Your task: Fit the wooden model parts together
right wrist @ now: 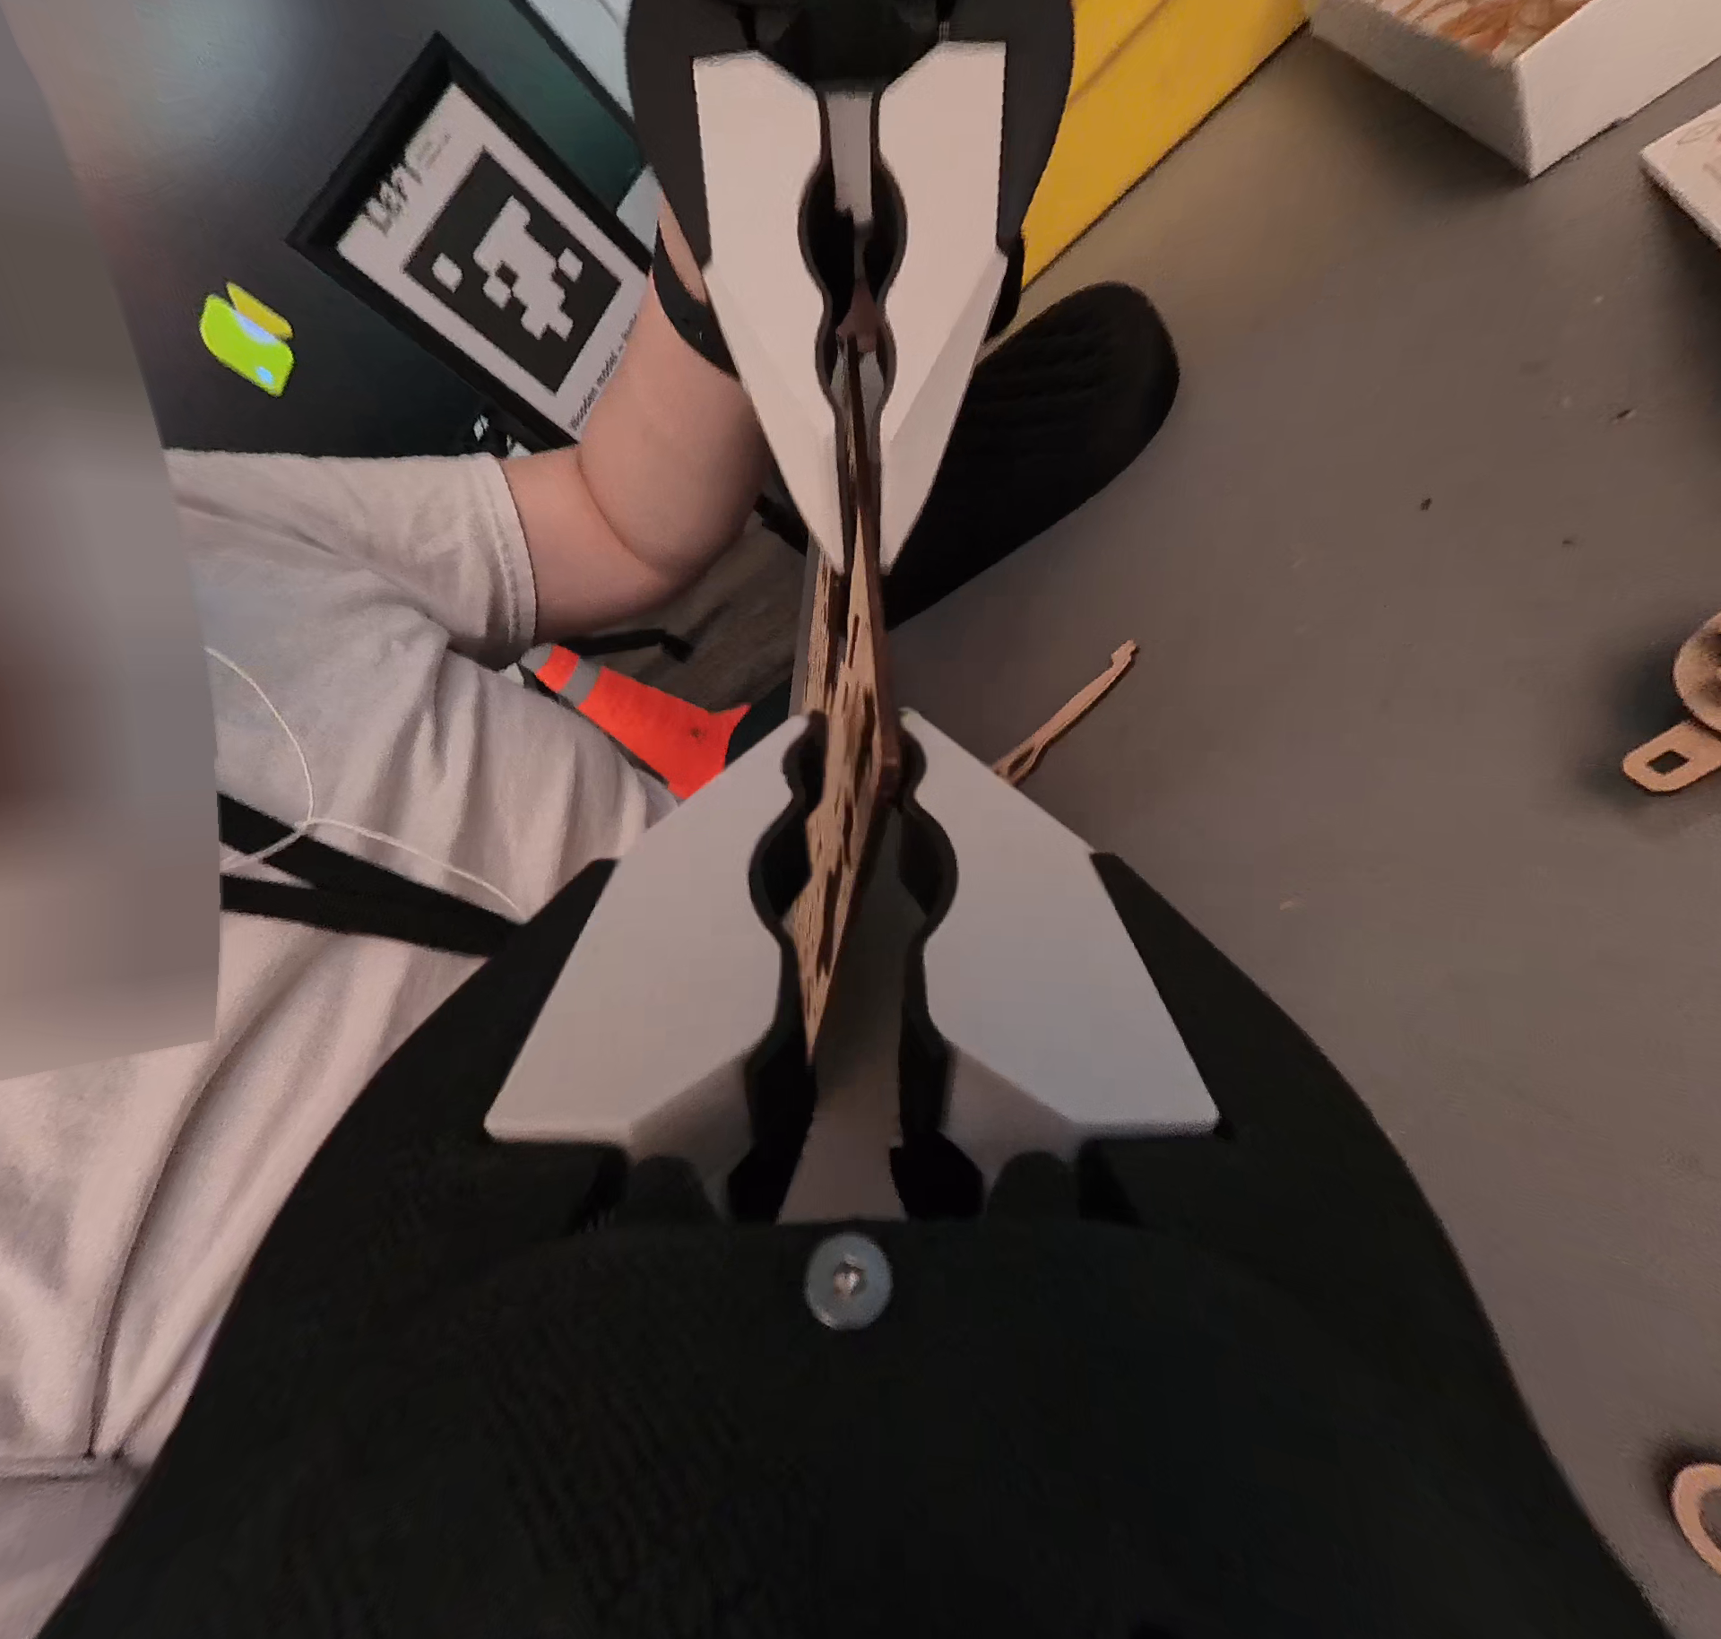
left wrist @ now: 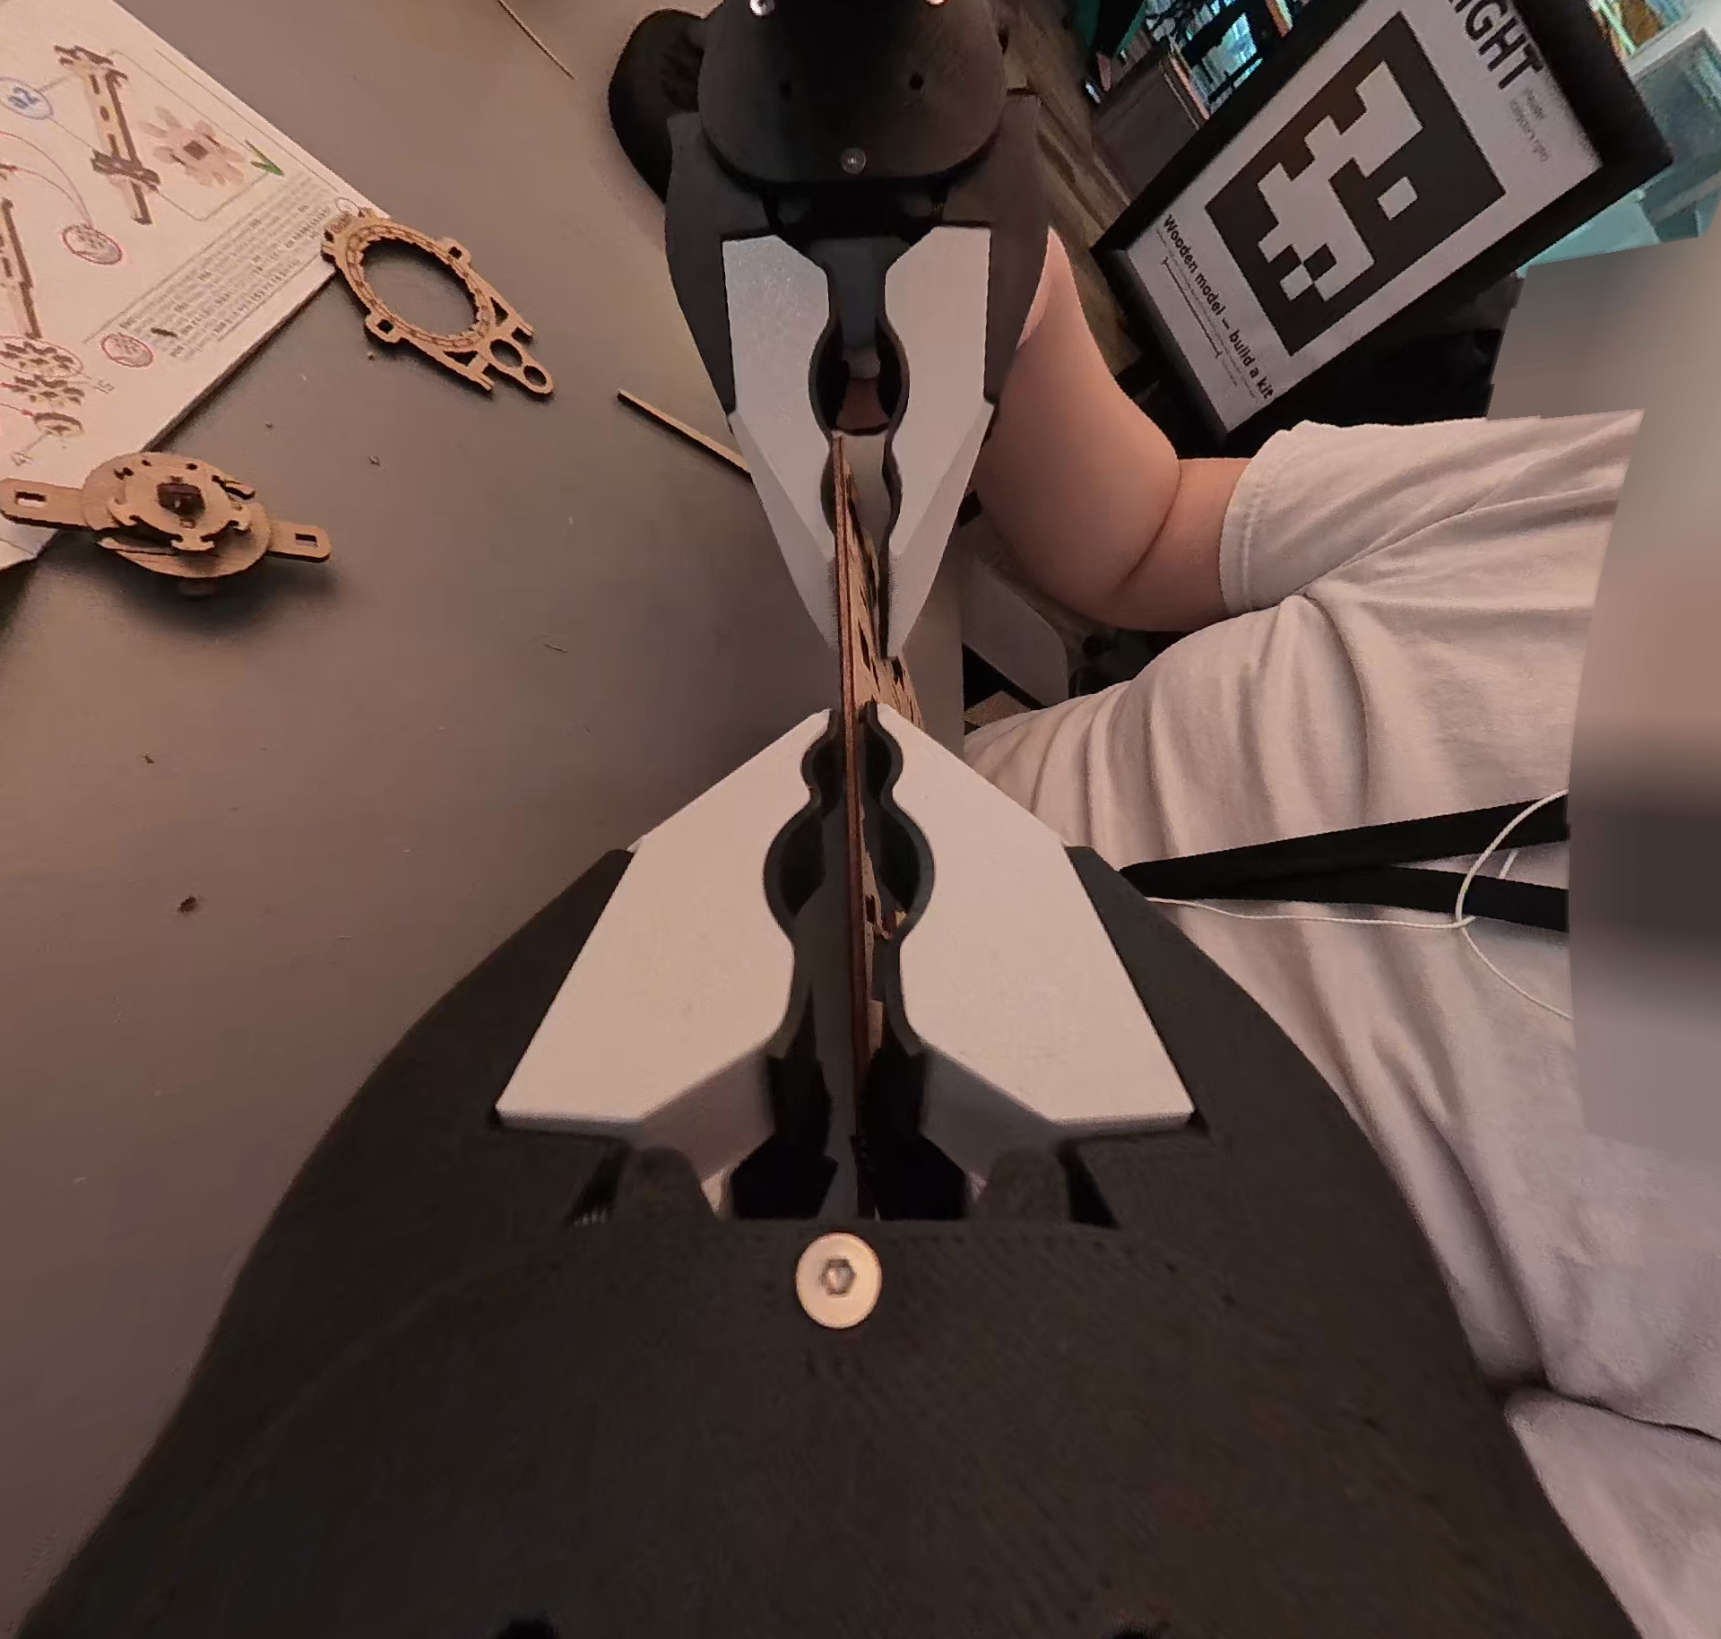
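- Judging from the loose pieces, assembly is partway: a built hub piece (left wrist: 177, 514) and a ring piece (left wrist: 433, 304) lie on the surface (left wrist: 466, 756) beside the instruction sheet (left wrist: 140, 197), unjoined.
- Left tongs (left wrist: 846, 719) are closed on a thin wooden panel (left wrist: 861, 653), held edge-on above the surface edge.
- Right tongs (right wrist: 852, 728) are pinched onto that panel's opposite end.

Grippers: two, left gripper (left wrist: 849, 719) and right gripper (left wrist: 859, 635), tip to tip. Flat wooden panel (left wrist: 852, 663) between both jaws: one. Loose wooden pieces left of the jaws: ring frame (left wrist: 430, 307), hub assembly (left wrist: 168, 514). Instruction sheet (left wrist: 140, 225): one.
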`<state>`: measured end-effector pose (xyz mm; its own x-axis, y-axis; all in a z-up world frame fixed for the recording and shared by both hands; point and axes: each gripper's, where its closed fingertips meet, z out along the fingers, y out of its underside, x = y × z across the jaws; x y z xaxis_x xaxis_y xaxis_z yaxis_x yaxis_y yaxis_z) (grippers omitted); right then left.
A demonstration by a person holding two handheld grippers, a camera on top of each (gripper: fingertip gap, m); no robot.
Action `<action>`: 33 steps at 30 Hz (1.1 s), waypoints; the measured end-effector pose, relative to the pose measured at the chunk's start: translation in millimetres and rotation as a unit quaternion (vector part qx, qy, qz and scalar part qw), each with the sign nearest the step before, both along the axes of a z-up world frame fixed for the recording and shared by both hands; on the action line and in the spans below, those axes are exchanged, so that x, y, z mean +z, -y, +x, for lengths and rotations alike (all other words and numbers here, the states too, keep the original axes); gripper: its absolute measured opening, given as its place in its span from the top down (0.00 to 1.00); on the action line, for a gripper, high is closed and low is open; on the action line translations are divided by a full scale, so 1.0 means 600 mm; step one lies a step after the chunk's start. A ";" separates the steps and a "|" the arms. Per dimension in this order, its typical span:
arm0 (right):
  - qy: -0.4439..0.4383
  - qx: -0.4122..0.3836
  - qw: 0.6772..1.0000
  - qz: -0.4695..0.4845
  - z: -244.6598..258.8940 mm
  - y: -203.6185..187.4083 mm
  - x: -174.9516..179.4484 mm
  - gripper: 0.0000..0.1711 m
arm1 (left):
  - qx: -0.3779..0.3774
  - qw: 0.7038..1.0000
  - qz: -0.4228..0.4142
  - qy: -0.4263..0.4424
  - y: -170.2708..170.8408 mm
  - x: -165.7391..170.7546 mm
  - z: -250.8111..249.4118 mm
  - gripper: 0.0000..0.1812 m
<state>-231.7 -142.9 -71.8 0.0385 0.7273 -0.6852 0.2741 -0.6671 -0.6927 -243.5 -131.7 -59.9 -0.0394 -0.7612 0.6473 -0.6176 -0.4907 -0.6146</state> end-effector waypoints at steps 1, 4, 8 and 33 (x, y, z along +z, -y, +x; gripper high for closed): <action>-0.015 -0.015 1.000 -0.002 -0.003 -0.007 0.008 0.89 | 0.001 1.000 -0.003 0.000 0.000 -0.001 0.000 0.99; -0.028 -0.049 0.998 0.004 -0.009 -0.022 0.021 0.89 | 0.004 1.000 -0.010 0.000 0.000 -0.004 0.001 0.99; 0.012 -0.053 0.998 0.021 -0.011 -0.023 0.010 0.91 | 0.003 1.000 -0.017 0.001 0.001 -0.005 0.003 0.99; -0.010 -0.066 0.997 -0.043 -0.019 -0.029 -0.006 0.98 | 0.014 1.000 0.001 -0.008 -0.003 -0.029 0.008 0.98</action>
<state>-242.9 -125.7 -75.2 0.1157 0.6548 -0.7468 0.1658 -0.7541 -0.6355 -238.6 -129.8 -77.4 -0.0080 -0.7634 0.6459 -0.6127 -0.5067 -0.6065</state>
